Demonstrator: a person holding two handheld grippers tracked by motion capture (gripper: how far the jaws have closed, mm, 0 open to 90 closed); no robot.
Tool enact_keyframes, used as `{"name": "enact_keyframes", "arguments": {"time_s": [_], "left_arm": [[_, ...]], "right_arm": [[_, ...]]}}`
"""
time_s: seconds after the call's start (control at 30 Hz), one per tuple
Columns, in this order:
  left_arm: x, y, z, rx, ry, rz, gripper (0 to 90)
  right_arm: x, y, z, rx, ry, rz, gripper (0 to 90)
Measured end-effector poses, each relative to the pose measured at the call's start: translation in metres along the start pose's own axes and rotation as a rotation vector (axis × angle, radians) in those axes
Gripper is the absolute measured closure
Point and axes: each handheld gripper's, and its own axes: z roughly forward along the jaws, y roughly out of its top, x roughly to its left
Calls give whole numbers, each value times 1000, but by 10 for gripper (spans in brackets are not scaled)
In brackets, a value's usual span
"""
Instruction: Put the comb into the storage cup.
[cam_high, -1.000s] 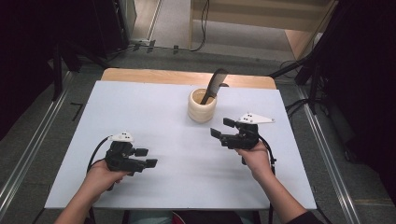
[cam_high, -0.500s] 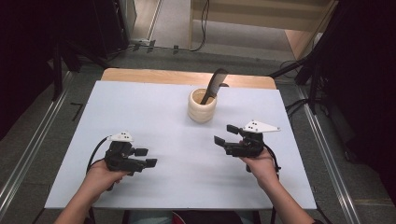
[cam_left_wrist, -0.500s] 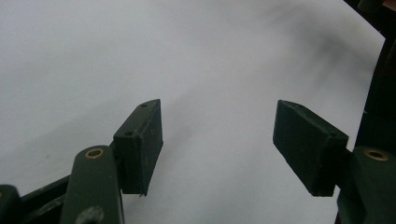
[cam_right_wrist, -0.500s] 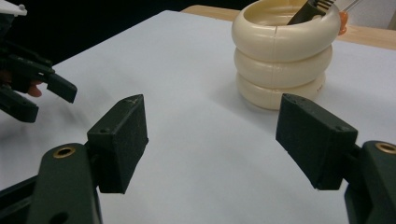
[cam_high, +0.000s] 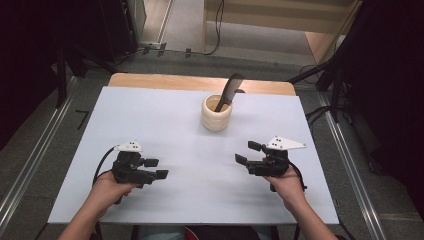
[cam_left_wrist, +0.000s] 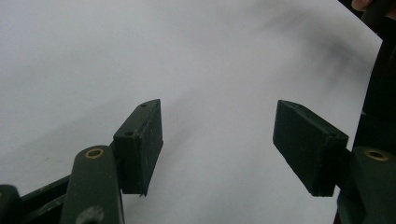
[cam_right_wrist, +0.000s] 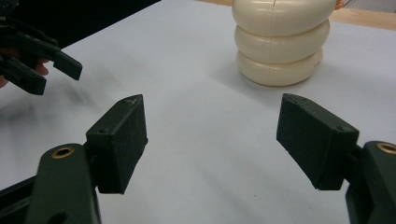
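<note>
1. Both tongs spread, nothing between the jaws: left gripper (cam_high: 159, 168) near the bench's front-left corner, right gripper (cam_high: 246, 153) toward its right edge.
2. Comb (cam_high: 229, 92) stands tilted in the cream ribbed cup (cam_high: 216, 114), mid-bench toward the back edge, long axis leaning up and right.
3. Cup lies ahead and right of the right gripper's jaws in its own view (cam_right_wrist: 279, 42); right hand looks nearer, so probably its reach.

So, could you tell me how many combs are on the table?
1: a dark comb stands tilted in the cream cup at the table's far middle.
</note>
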Motion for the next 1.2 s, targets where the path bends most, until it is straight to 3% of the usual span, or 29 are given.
{"name": "enact_keyframes", "arguments": {"time_s": [1.2], "left_arm": [[-1, 0, -2, -18, -3, 3, 341]], "right_arm": [[-12, -29, -36, 21, -51, 38, 224]]}}
